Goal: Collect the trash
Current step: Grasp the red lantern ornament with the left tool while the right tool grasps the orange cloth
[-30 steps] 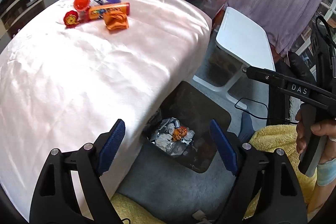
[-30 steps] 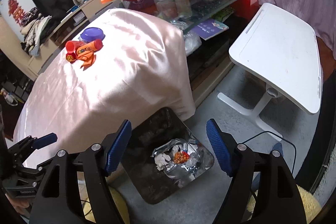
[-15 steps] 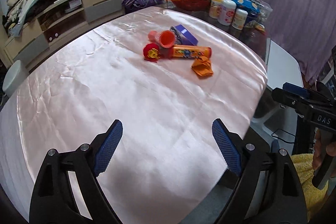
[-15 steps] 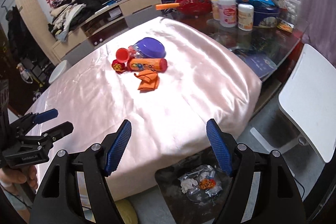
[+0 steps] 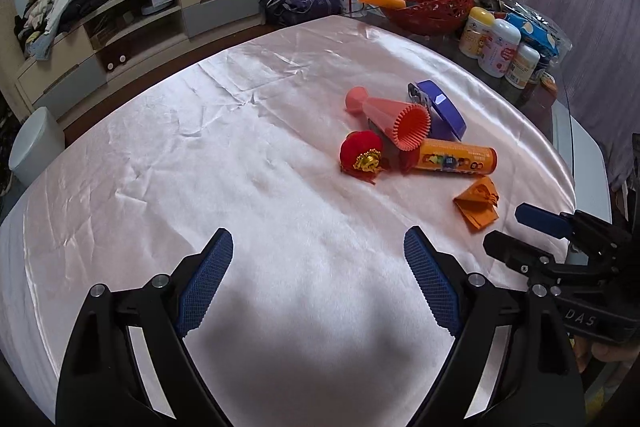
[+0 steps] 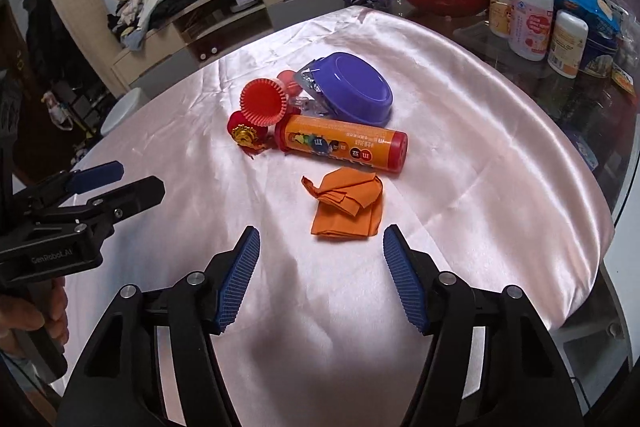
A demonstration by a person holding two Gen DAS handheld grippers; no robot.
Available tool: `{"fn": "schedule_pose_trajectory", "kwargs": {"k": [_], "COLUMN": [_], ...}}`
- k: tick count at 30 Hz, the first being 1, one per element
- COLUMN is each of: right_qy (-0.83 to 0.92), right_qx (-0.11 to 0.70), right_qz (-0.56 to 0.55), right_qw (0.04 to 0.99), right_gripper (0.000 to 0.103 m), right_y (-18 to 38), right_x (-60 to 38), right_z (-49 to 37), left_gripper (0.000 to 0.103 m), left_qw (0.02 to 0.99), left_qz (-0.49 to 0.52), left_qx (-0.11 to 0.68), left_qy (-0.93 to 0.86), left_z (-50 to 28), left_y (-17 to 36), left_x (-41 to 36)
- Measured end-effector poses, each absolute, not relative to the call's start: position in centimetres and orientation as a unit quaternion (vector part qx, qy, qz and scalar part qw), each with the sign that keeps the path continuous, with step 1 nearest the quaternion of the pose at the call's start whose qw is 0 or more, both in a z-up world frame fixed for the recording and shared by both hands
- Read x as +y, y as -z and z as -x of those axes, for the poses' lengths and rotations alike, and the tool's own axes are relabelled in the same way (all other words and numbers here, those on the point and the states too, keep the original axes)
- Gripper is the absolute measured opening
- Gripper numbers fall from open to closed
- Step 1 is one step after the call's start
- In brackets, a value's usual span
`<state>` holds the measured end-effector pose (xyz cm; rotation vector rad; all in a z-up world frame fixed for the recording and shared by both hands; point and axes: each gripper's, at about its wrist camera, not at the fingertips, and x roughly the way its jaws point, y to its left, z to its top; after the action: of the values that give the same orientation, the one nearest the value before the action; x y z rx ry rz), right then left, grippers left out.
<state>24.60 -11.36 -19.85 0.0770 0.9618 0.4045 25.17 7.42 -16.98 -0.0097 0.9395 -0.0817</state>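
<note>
A small heap of trash lies on the pink satin tablecloth: an orange candy tube, a folded orange paper, a red ribbed cup, a red ornament with gold trim and an upturned purple bowl. My right gripper hovers just short of the orange paper, its jaws closing with nothing between them. My left gripper stands open over bare cloth, well short of the heap.
A red basket, several white bottles and snack bags crowd the glass table end beyond the cloth. A TV cabinet with a birdcage and piled clothes lines the far wall. A white stool stands at the left.
Both grippers have swung up from over the floor bin to above the table. The bin is out of view, the trash heap looms closer, and the right jaws have narrowed a little.
</note>
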Motion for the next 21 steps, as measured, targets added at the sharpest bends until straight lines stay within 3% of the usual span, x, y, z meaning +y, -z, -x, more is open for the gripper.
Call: {"fn": "schedule_pose_trajectory", "kwargs": {"k": [2,8,10,17,21], "right_qy": [-0.190,-0.190,-0.191,-0.211,-0.206], "right_qx": [0.461,0.452,0.450,0.464,0.480], "right_qz": [-0.033,-0.010,-0.004,-0.013,-0.014], "right_qw": [0.866,0.872,0.873,0.860,0.853], "right_gripper": [0.064,0.048,0.042,0.034,0.033], "right_y": [20.4,21.4,21.4,21.3,21.2], "right_x": [-11.2,-11.0,-11.1,-12.4,-13.3], "right_z": [-25.3,-26.6,-26.9,-27.8,-27.9], "left_gripper": [0.081,0.076,0.065,0.055,0.041], "left_qw": [0.888,0.883,0.879,0.872,0.867], "left_qz": [0.009,0.019,0.022,0.012,0.009], "left_qx": [0.457,0.465,0.471,0.484,0.493], "left_qy": [0.044,0.061,0.064,0.076,0.077], "left_z": [-26.5,-30.3,-31.5,-34.1,-35.0], "left_y": [17.6,19.4,20.1,21.1,21.0], "left_x": [7.2,6.2,5.8,4.5,4.1]}}
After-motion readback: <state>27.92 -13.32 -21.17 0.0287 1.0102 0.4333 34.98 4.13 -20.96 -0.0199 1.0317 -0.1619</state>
